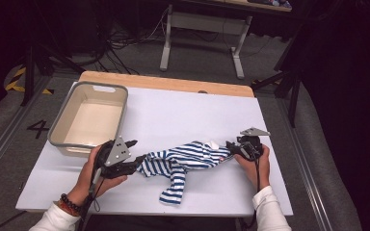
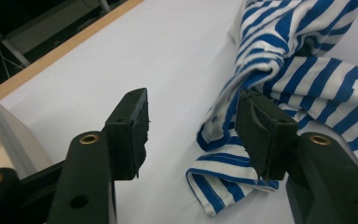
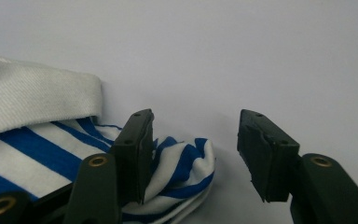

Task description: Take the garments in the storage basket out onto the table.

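- Left gripper: jaws apart, nothing pinched between them; held in the left hand just off the striped shirt's left end.
- In the left gripper view: one pad over bare table, the other pad lying against a bunched fold of the shirt, the gap between them showing white tabletop and a folded hem corner.
- Right gripper: jaws likewise apart, clamped on nothing; held in the right hand at the shirt's right end, near the collar.
- In the right gripper view: a rolled striped edge of the shirt reaching partway into the gap beside one pad, the other pad well clear of cloth over bare table; no squeeze on the fabric visible. A plain white band of the shirt, likely the collar, lying off to that same side.
- Striped shirt: blue and white, crumpled and stretched lengthwise between the two grippers, flat on the table; one sleeve hanging down from its middle toward the table's near edge.
- Bin: grey and rectangular, with a pale bottom, standing beyond the shirt's left end, on the far side of the left gripper and close to it, apart from the shirt.
- Table: white top under the shirt, wooden strip along the edge farthest from the shirt.
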### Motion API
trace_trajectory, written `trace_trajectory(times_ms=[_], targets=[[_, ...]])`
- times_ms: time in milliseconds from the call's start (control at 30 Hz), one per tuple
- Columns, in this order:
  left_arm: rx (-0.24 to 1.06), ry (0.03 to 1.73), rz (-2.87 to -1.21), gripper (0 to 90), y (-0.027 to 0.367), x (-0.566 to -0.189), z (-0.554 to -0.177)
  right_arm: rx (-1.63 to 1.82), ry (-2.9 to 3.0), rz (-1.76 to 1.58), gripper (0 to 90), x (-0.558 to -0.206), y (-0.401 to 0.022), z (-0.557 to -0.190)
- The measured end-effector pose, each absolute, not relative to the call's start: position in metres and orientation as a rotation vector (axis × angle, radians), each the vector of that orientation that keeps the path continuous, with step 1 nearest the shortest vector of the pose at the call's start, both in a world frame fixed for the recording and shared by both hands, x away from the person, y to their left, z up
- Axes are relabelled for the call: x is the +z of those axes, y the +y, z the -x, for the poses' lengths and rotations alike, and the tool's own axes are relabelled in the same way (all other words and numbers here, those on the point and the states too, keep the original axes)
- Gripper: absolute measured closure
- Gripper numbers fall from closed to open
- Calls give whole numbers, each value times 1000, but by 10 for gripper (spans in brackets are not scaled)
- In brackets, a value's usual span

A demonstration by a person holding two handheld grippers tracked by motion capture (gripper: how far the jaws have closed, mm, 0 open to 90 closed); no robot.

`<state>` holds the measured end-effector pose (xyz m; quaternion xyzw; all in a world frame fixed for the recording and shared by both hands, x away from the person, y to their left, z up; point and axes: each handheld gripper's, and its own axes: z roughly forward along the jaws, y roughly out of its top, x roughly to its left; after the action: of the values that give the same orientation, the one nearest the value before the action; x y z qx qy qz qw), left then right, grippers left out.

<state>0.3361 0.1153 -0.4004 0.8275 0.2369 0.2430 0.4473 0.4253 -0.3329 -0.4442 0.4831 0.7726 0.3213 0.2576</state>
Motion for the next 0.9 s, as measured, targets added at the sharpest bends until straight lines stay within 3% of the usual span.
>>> trace_trajectory(times_ms=[367, 633, 900], targets=[[570, 533, -1987, 418, 94, -381, -339, 894, 2094, -1252, 448, -438, -327, -420], [549, 556, -2045, 463, 55, -384, -377, 924, 2138, -1169, 425, -436, -313, -417], [342, 558, -2185, 580, 36, -420, -399, 909, 2205, -1139, 403, -442, -307, -416]])
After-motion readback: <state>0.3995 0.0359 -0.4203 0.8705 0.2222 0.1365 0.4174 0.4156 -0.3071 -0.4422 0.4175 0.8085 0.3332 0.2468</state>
